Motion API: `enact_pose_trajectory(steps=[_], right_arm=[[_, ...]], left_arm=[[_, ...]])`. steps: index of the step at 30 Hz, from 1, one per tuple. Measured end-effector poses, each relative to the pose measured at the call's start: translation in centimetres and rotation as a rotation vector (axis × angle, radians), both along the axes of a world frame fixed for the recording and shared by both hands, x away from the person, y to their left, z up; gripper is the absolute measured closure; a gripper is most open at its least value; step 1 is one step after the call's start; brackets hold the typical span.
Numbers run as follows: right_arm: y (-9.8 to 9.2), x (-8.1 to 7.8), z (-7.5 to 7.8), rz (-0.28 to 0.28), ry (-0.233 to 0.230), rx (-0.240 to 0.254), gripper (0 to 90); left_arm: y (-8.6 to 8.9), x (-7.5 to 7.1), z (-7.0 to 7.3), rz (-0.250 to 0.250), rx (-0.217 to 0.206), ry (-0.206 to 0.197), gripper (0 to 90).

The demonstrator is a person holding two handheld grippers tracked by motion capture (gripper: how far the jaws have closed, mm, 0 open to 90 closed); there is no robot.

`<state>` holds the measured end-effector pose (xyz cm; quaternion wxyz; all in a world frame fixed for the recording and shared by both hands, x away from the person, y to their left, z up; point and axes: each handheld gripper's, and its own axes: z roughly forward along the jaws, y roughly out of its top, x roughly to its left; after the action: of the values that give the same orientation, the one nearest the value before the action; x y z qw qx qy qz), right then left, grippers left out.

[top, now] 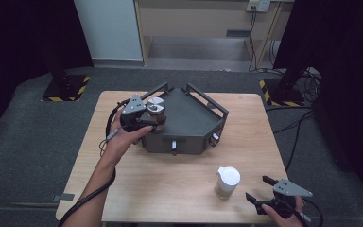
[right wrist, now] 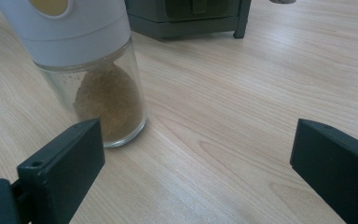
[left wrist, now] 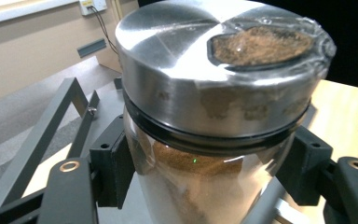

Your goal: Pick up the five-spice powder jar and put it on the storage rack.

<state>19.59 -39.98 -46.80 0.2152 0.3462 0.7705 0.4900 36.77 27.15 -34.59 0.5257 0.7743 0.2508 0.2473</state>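
Two jars in play. Left side first: left gripper [top: 147, 124] is clamped on the steel-lidded jar [top: 156, 111], pads gripping the glass body just under the lid. The left gripper view shows both black jaws pressed against the glass from either side; brown powder inside, some smeared on the lid top under a clear film. The jar sits at the left corner of the dark grey rack [top: 189, 124], which occupies the far middle of the wooden table [top: 142, 189]. Can't tell whether the jar's base rests on the rack or hangs clear of it.

Moving right: the white-capped jar [top: 227, 183] stands upright on the bare table, near the front edge, well apart from the rack. Brown powder fills its lower part, heaped to one side.

Far right: right gripper [top: 261, 190] at the table's front right corner, jaws spread wide, nothing between them. It sits just beside the white-capped jar, not touching; in the right gripper view the jar [right wrist: 91, 70] is outside the left jaw.
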Motion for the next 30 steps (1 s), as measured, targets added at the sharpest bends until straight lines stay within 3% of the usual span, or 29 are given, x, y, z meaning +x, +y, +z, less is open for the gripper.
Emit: enact_pose_trajectory(steps=[5, 12, 17, 23, 30], right_arm=[[0.1, 0.0, 0.0, 0.001, 0.0, -0.004, 3.5], [0.1, -0.1, 0.0, -0.001, 0.007, -0.008, 3.6], [0.0, -0.1, 0.0, 0.0, 0.011, -0.011, 3.6], [0.1, 0.0, -0.1, 0.002, 0.015, -0.015, 3.6], [0.2, 0.0, -0.1, 0.004, 0.013, -0.015, 3.6]], left_arm=[[-0.6, 1.4, -1.2, 0.022, 0.008, 0.022, 30.4], [-0.9, 2.4, -2.3, 0.036, 0.003, 0.048, 30.4], [-0.1, 2.9, -3.0, 0.037, -0.04, 0.067, 30.3], [0.1, 3.3, -2.6, 0.026, -0.037, 0.091, 30.3], [0.1, 3.4, -2.5, 0.025, -0.033, 0.092, 30.2]])
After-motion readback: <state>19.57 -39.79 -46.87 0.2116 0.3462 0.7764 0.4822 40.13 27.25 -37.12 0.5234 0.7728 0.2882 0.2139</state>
